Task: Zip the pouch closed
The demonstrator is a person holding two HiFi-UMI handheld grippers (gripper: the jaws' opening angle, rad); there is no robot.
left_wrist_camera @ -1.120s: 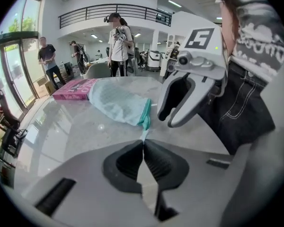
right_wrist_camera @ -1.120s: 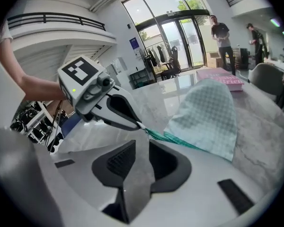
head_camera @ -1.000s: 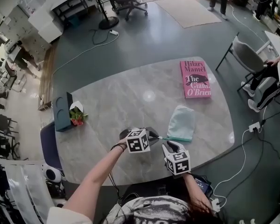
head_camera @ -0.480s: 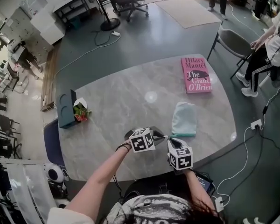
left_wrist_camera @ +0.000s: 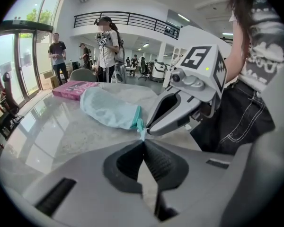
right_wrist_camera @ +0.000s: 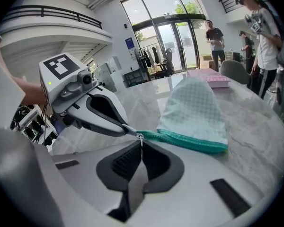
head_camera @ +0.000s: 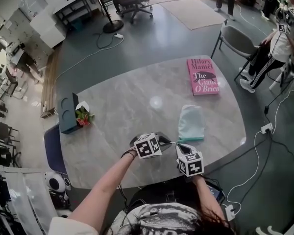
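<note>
Teal zip tape is what both pairs of jaws are clamped on. My left gripper [left_wrist_camera: 143,137] is clenched on the short cloth tab at the end of the tape. My right gripper [right_wrist_camera: 141,141] is pinched on the small metal zip pull [right_wrist_camera: 140,136], so the two sets of tips almost touch.

From there the zipper [right_wrist_camera: 184,142] runs off toward 3 o'clock along the near edge of the pouch [right_wrist_camera: 194,110]. The pouch lies flat on the marble table [head_camera: 117,106] at about 1 o'clock from my hands, and its pale mint body points away toward 12.

I judge the pouch light, limp and empty. It will slide or bunch on the polished stone if only the pull is tugged. The cloth tab has to stay anchored so the tape stays taut, and the pull should travel straight along the teeth. The pull is thin and smooth and could slip from the pads. The teeth look joined along the stretch I can see.

Beyond the pouch, at 12 to 1 o'clock, lies a pink book [head_camera: 203,76].
</note>
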